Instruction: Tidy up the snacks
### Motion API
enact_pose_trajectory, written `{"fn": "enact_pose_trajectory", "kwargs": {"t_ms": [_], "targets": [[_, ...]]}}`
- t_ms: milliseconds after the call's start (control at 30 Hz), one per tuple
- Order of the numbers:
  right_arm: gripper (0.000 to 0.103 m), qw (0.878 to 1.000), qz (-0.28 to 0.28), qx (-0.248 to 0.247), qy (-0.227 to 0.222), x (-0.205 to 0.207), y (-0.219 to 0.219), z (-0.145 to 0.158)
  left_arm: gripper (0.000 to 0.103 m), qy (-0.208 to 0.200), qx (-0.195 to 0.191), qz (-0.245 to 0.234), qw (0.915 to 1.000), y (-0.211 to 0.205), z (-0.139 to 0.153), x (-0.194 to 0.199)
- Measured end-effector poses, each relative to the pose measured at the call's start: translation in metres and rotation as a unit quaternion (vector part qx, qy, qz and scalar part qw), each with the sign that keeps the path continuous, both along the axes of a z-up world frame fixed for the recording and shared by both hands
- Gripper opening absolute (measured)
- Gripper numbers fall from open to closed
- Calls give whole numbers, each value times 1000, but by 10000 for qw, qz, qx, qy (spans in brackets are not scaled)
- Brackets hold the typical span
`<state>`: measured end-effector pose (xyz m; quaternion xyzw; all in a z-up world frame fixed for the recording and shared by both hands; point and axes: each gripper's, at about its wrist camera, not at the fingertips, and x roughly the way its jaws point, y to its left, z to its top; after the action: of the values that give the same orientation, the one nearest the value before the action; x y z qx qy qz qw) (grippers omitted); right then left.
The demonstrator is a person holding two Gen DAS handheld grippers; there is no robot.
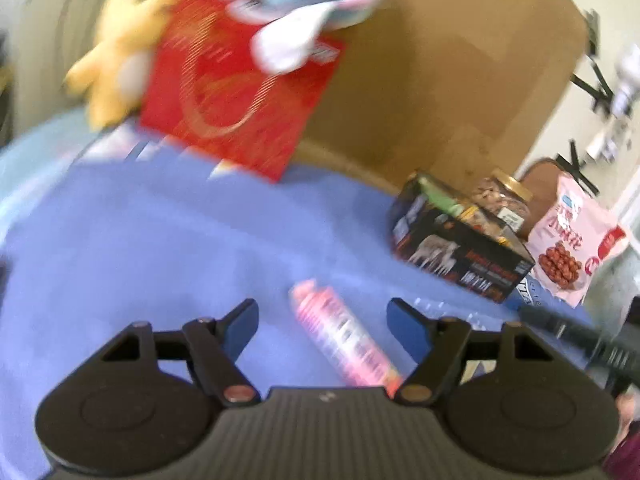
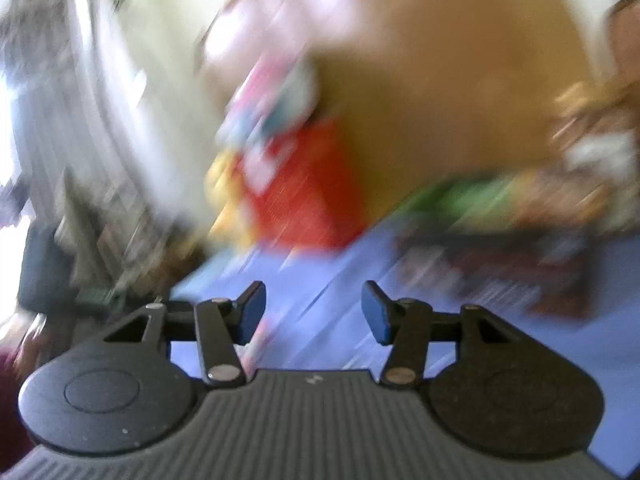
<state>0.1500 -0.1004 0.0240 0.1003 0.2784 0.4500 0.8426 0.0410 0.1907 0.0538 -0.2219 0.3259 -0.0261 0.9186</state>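
Observation:
In the left wrist view a pink tube-shaped snack pack [image 1: 344, 340] lies on the blue cloth [image 1: 160, 248], between the open fingers of my left gripper [image 1: 322, 320] and untouched. At the right stand a black snack box [image 1: 460, 256], a jar of nuts [image 1: 504, 204] behind it, and a pink snack bag [image 1: 572, 248]. The right wrist view is heavily blurred. My right gripper [image 2: 314, 312] is open and empty above the cloth [image 2: 332, 280]. The black box [image 2: 500, 272] shows as a smear at the right.
A red gift box [image 1: 236, 96] stands at the back with a yellow plush [image 1: 120, 44] beside it and a pastel plush [image 1: 304, 4] on top. A big cardboard box [image 1: 448, 72] stands behind. The red box [image 2: 304, 192] and cardboard [image 2: 440, 80] show blurred.

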Motion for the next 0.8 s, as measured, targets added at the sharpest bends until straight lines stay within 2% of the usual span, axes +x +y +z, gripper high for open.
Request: {"fn": "enact_pose_trajectory", "kwargs": {"t_ms": [100,200,233,267,300,367,467,567,633,700,733,800], "targets": [[60,9967,417,-696,37,-17,52,-12,72,-21,-361,107,9993,8,-9,-8],[58,9878,545,-1459,-89,-25,95,-25,72,-108,-599,-74,9981,-3,-11,-5],[50,9849,479,-1658,-112,-26,100,-30,72,-121,-549,-144,9983,-5,-12,-6],[34,9841,373,-1720,-251,-27,101,-30,72,-118,-453,-209,9987,-10,-11,-5],[27,9828,364,-1796,-207,-27,99,-29,72,-108,-351,-263,9990,-14,-11,-4],[26,9840,419,-1731,2,-28,81,-23,72,-105,-293,-370,9988,-17,-12,-9],[26,9805,412,-1907,-225,-50,46,-16,72,-107,-361,-537,9979,-20,-15,-12],[29,9765,279,-2117,-301,-75,3,-21,72,-50,-445,-728,9963,-31,-21,-11],[33,9746,-268,-2198,-342,-88,-28,-25,72,34,-550,-952,9939,-43,-26,-6],[42,9716,-806,-2199,-331,-97,-56,-25,72,107,-548,-1204,9912,-60,-29,1],[49,9692,-1115,-2175,-315,-100,-68,-24,72,140,-519,-1306,9900,-69,-30,5],[49,9648,-1635,-2047,-237,-107,-88,-24,74,226,-470,-1498,9873,-86,-30,14]]}}
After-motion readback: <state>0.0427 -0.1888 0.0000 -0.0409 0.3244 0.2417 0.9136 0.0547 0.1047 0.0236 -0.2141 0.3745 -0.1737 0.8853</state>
